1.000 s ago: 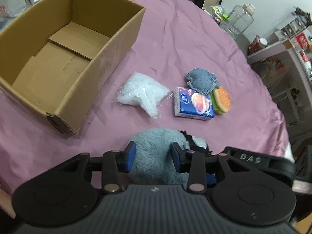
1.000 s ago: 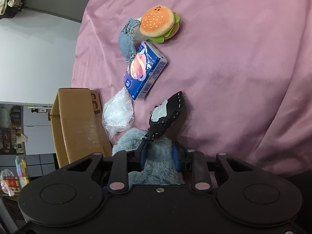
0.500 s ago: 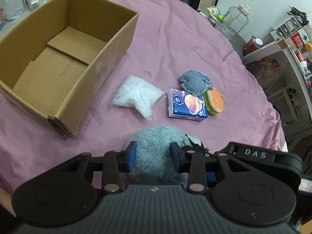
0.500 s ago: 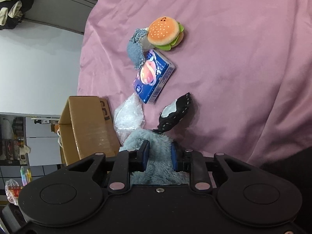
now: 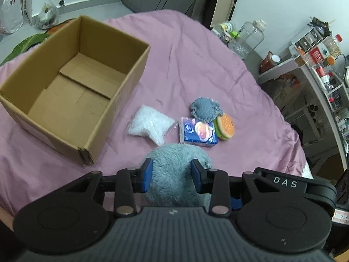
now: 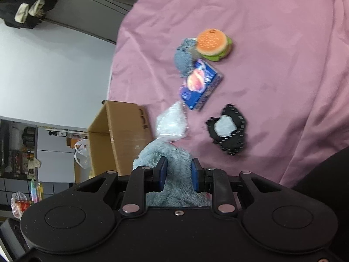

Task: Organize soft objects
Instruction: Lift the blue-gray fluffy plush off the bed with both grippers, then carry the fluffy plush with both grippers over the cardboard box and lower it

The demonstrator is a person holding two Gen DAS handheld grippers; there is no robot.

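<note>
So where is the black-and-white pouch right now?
Only the right wrist view shows the black-and-white pouch: it lies flat on the pink cloth, right of the clear plastic bag, below the blue tissue pack and apart from both.

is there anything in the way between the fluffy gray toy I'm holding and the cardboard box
Nothing visible. Both the left gripper and right gripper hold the gray toy near the cardboard box, with only bare pink cloth between; the box is open-topped.

I see the pink-clothed table (image 5: 196,50) carrying a cardboard box (image 5: 72,91) near its left edge — centrally, a plastic bag (image 5: 150,124), tissue pack (image 5: 197,133), burger toy (image 5: 226,126), denim pouch (image 5: 206,110) — and a black patch (image 6: 229,128).
</note>
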